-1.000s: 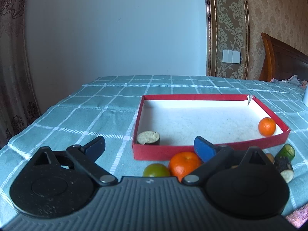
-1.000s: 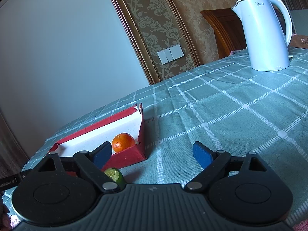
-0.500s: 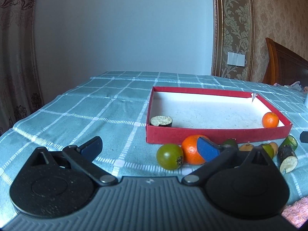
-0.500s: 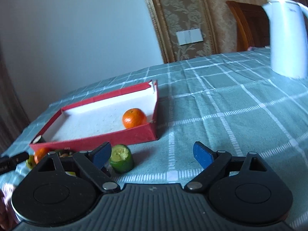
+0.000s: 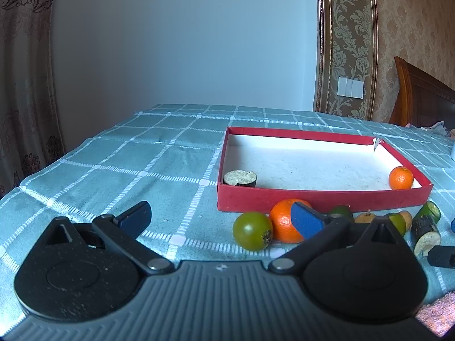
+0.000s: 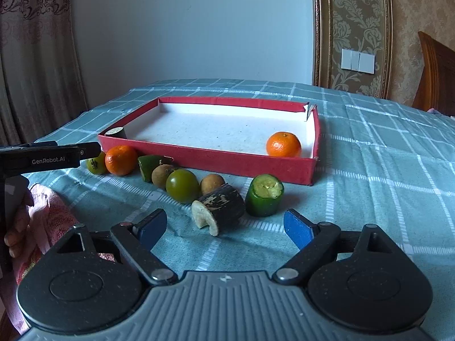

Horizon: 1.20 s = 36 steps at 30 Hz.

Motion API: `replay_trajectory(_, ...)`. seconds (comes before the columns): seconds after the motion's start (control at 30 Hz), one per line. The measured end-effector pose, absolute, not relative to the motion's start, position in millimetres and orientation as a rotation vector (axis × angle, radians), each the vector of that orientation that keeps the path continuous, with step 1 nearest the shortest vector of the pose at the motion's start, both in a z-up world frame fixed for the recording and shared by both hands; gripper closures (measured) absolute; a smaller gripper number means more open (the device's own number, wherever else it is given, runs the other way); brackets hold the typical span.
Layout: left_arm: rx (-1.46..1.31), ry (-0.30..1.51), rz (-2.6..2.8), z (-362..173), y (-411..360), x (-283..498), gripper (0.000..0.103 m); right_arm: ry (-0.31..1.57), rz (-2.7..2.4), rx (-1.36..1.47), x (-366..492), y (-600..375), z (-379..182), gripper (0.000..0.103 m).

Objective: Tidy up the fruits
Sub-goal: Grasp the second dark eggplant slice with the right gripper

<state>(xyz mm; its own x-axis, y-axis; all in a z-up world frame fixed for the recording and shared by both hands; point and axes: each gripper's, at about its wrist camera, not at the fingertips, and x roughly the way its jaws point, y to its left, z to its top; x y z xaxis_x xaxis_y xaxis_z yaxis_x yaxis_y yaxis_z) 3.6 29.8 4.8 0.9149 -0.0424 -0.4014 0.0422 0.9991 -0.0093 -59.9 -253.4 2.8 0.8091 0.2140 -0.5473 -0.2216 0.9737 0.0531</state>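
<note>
- Left gripper [image 5: 220, 223]: fingers spread wide, holding nothing; a green fruit [image 5: 252, 230] and an orange [image 5: 284, 223] lie on the bench [image 5: 128, 164] just ahead, the orange partly behind the right fingertip.
- Right gripper [image 6: 224, 227]: fingers open and empty; a dark cut piece [image 6: 219, 209] lies between and just beyond the tips, a green cut piece [image 6: 264, 196] beside it.
- Red box [image 6: 227, 162] holds a small orange [image 6: 283, 144].

One red tray [image 6: 233, 163] sits on the checked tablecloth [image 6: 384, 176]. Two oranges show: one in the tray [image 6: 283, 144], one outside [image 6: 121, 160]. Two round green fruits [image 6: 182, 185] [image 6: 96, 164] lie outside, with two small brown fruits [image 6: 212, 183] [image 6: 161, 174], two green cut pieces [image 6: 264, 195] [image 6: 149, 164], and two dark-skinned cut pieces, one outside [image 6: 219, 209], one in the tray [image 6: 116, 132].
</note>
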Motion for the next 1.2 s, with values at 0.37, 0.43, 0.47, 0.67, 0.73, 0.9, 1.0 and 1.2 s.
replay_trajectory(0.37,-0.008,0.418,-0.049,4.7,31.5,4.7,0.000,0.631,0.205,0.021,-37.6,-240.3,-2.6,0.030)
replay_trajectory(0.43,-0.009,0.418,-0.050,4.6,31.7,4.7,0.000,0.633,0.186,0.003,-35.1,-237.8,-3.1,0.035)
replay_trajectory(0.47,-0.010,0.417,-0.050,4.6,31.9,4.4,0.000,0.634,0.176,-0.010,-34.5,-236.8,-3.6,0.037)
replay_trajectory(0.67,-0.012,0.416,-0.049,4.9,32.1,3.8,0.000,0.642,0.150,-0.009,-34.1,-240.8,-5.4,0.058)
replay_trajectory(0.73,-0.011,0.416,-0.049,5.0,32.1,3.9,0.000,0.640,0.152,0.004,-34.5,-242.5,-5.5,0.058)
replay_trajectory(0.9,-0.011,0.419,-0.047,5.3,32.2,4.2,0.000,0.623,0.173,0.027,-40.9,-243.1,-1.5,0.058)
replay_trajectory(1.0,-0.010,0.421,-0.047,5.2,32.5,4.5,0.000,0.603,0.190,0.031,-45.8,-241.7,5.4,0.058)
replay_trajectory(1.2,-0.014,0.419,-0.046,5.2,32.0,4.4,0.000,0.566,0.207,0.027,-46.5,-240.1,18.8,0.058)
